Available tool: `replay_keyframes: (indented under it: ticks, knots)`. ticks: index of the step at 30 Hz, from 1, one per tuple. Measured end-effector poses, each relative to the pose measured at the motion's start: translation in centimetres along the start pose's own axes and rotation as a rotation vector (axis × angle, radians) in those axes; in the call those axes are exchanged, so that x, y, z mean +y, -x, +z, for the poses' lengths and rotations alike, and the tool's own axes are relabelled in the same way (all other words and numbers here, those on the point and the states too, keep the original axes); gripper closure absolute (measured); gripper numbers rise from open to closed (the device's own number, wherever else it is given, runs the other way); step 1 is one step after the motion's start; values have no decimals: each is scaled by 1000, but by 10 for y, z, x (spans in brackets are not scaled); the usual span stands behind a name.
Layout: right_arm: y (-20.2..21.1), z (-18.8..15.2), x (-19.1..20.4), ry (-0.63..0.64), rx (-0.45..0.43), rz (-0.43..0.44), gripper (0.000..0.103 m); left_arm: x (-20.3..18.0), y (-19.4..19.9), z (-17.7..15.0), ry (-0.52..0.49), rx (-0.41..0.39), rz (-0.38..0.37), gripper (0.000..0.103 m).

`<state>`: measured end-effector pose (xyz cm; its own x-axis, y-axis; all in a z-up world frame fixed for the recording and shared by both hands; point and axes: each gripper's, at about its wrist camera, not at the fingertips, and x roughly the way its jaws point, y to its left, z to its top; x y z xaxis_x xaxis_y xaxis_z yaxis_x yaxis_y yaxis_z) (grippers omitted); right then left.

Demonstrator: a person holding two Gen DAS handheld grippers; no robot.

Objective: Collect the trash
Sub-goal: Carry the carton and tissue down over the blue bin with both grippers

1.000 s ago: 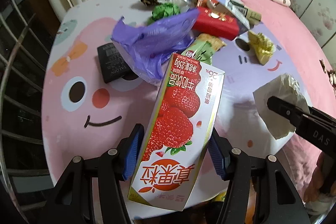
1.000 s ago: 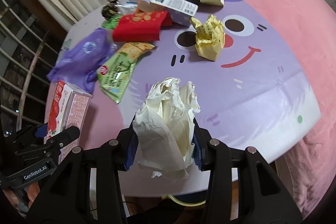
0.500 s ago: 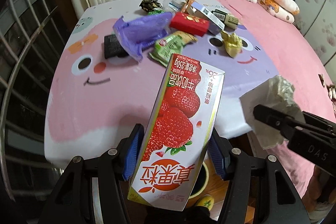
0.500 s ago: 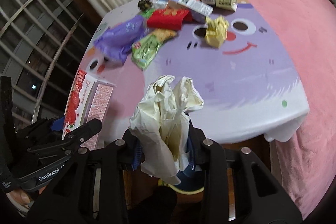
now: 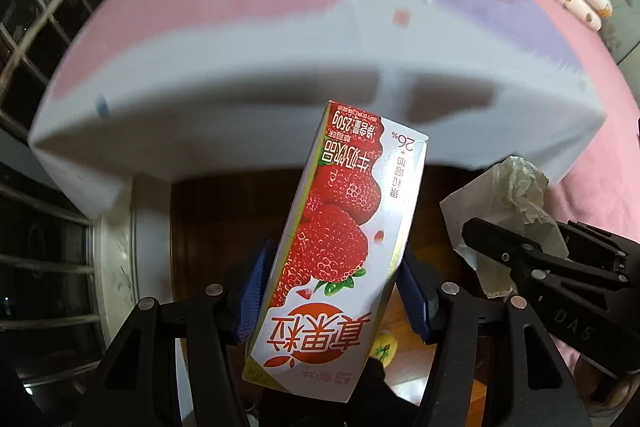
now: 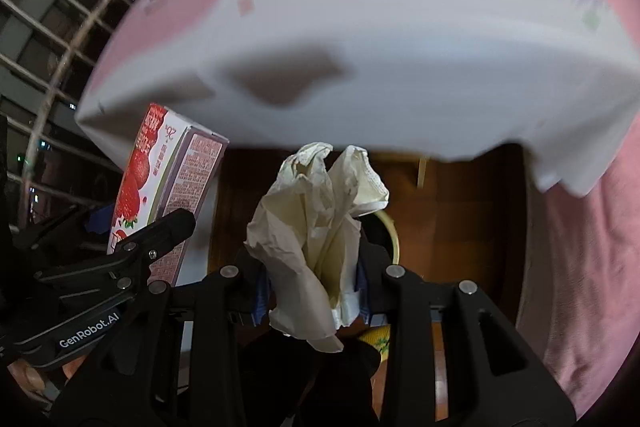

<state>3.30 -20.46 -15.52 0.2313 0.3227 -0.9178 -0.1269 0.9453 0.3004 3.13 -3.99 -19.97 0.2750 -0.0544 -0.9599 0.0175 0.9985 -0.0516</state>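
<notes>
My left gripper (image 5: pixel 336 291) is clamped on a strawberry milk carton (image 5: pixel 340 251), white with red berries, held off the tabletop's (image 5: pixel 240 67) near edge. My right gripper (image 6: pixel 310 291) pinches a crumpled cream paper wad (image 6: pixel 316 227) beside it, over the floor.

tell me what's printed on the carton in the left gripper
Red strawberries on white, with a red-orange circle of white characters, on the carton. Clearest in the left wrist view.

Each wrist camera sits behind its own fingers, low before the table edge (image 5: pixel 320 115), facing forward and slightly down; left view looks past the strawberry carton (image 5: pixel 336 251) held close; right view past the crumpled paper (image 6: pixel 320 235); both share table edge, carton, paper.
</notes>
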Motion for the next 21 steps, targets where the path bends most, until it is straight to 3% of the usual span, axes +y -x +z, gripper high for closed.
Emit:
replay_keyframes:
  ticks: [8, 15, 17, 19, 21]
  knots:
    - [-125, -47, -29, -38, 96, -8, 71, 9, -108, -36, -20, 101, 15, 44]
    - [-232, -83, -66, -136, 150, -27, 64, 13, -200, -54, -27, 131, 21, 43]
    - [-255, -92, -74, -152, 158, -29, 59, 16, -221, -63, -34, 145, 15, 43]
    - [-276, -102, -78, -172, 167, -26, 46, 8, -242, -68, -48, 173, 9, 41]
    - [-293, -107, -82, -179, 160, -31, 39, 5, -259, -77, -69, 187, 2, 38]
